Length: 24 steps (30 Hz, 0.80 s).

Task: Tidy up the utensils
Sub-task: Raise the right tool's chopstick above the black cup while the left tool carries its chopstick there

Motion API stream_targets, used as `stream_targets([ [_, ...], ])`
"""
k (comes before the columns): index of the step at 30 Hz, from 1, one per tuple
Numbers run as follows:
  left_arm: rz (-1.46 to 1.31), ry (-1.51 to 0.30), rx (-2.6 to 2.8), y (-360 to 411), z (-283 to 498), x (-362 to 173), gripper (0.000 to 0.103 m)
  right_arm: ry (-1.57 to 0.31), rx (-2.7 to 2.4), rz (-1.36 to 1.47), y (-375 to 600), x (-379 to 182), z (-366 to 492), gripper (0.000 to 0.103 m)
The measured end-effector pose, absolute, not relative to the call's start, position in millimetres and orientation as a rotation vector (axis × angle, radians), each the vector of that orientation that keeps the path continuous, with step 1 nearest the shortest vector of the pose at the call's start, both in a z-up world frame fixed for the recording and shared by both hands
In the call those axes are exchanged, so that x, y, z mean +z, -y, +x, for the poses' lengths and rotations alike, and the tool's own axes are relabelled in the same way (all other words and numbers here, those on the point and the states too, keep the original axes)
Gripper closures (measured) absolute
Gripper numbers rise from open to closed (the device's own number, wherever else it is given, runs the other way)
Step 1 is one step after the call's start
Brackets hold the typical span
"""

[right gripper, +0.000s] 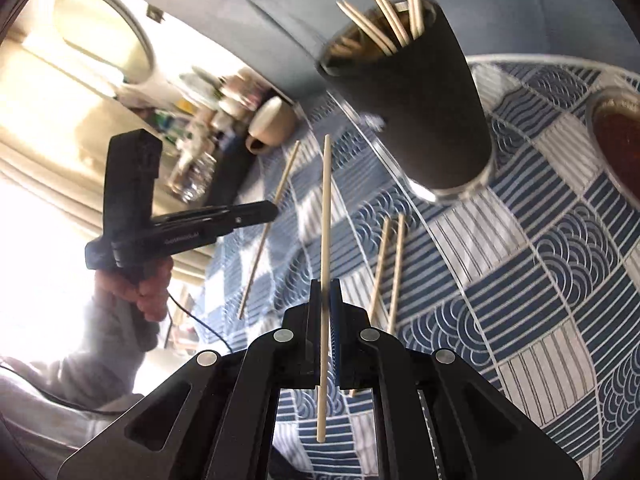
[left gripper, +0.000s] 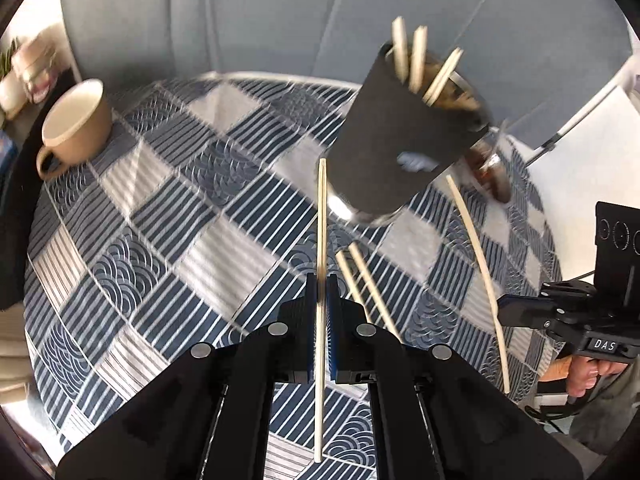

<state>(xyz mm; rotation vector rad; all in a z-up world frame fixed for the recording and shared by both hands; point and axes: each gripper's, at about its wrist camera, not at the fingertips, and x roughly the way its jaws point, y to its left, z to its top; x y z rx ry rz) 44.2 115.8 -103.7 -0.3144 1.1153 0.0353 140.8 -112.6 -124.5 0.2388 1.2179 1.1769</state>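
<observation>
A black tumbler [left gripper: 396, 140] holding several pale chopsticks stands on the patterned tablecloth; it also shows in the right wrist view [right gripper: 424, 96]. My left gripper [left gripper: 321, 284] is shut on one chopstick [left gripper: 321, 220] that points toward the tumbler. My right gripper [right gripper: 325, 288] is shut on another chopstick [right gripper: 326, 208], also held above the cloth. The right gripper shows at the right edge of the left wrist view [left gripper: 500, 312], with its chopstick [left gripper: 476, 256]. Two loose chopsticks [left gripper: 368, 284] lie on the cloth in front of the tumbler, also in the right wrist view [right gripper: 390, 268].
A beige mug [left gripper: 76, 124] stands at the table's far left [right gripper: 272, 120]. A glass bowl with brown contents [right gripper: 620, 140] sits right of the tumbler. A grey sofa back [left gripper: 240, 12] rises behind the table. Cluttered shelves [right gripper: 200, 120] stand beyond the mug.
</observation>
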Motion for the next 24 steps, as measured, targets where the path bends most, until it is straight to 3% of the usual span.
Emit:
stream_targets([
  [24,-0.189,-0.928,-0.018,-81,142,-5,0.098,-0.942,1.182,0.281,119,-30,220,0.099],
])
